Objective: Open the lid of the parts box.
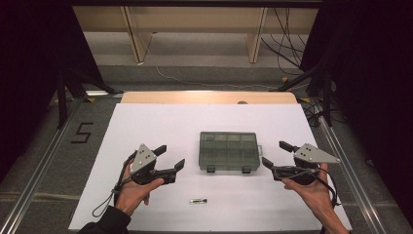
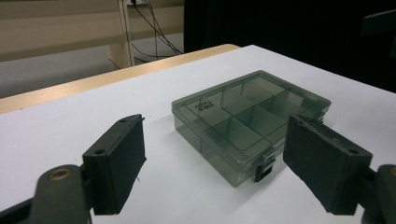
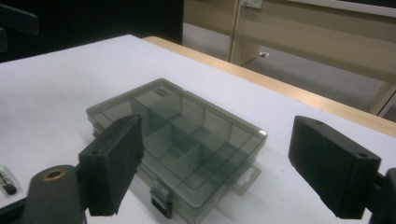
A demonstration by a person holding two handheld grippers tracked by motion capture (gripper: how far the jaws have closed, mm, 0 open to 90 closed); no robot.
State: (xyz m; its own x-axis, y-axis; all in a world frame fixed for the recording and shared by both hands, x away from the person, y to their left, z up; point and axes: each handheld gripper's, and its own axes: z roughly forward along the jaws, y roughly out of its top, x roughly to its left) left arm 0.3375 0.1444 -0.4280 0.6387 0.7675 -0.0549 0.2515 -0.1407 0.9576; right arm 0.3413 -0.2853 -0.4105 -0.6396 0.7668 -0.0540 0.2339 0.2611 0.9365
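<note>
Smoke-grey translucent plastic is the focus: a flat compartment box with its lid down sits mid-sheet on the white-covered tabletop. The left gripper waits at the box's 9 o'clock, the right gripper at its 3 o'clock, both just beside it, neither touching. Both sets of jaws stand wide with nothing between the pads. Looks like the approach step, two hands closing in to steady the box and work its two dark front latches. Next move calls for one gripper bracing a side wall while the other gets a pad under a latch tab, a small target. A small dark cylindrical item lies at the box's 6 o'clock, too tiny to identify. Whether the compartments hold anything is hard to tell through the tinted lid, and the printed label is unreadable.
</note>
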